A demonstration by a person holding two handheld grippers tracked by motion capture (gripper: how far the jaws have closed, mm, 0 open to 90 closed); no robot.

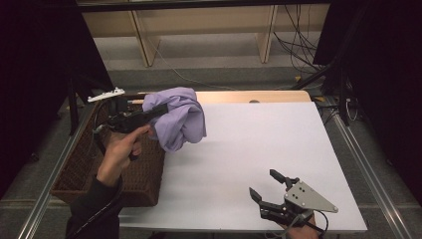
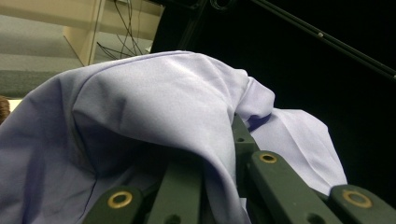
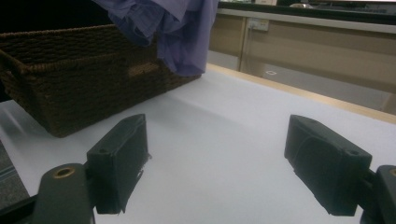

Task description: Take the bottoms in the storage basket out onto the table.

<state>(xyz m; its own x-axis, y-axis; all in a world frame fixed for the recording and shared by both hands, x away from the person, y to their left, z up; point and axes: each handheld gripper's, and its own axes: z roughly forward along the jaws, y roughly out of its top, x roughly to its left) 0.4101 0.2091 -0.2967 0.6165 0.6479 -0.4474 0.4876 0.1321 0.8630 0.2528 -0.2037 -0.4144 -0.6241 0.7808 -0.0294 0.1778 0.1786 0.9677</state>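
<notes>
A lavender cloth hangs bunched in the air over the far right corner of a brown wicker basket. My left gripper is shut on its upper left part. In the left gripper view the cloth drapes over the jaws of that gripper and runs down between them. My right gripper rests low near the table's front edge, open, with nothing between its fingers. In the right gripper view that gripper faces the basket and the hanging cloth farther off.
A white sheet covers the table, with a wooden strip along its far edge. The basket stands at the table's left side. Metal rails run beside the table. Cables lie on the floor beyond.
</notes>
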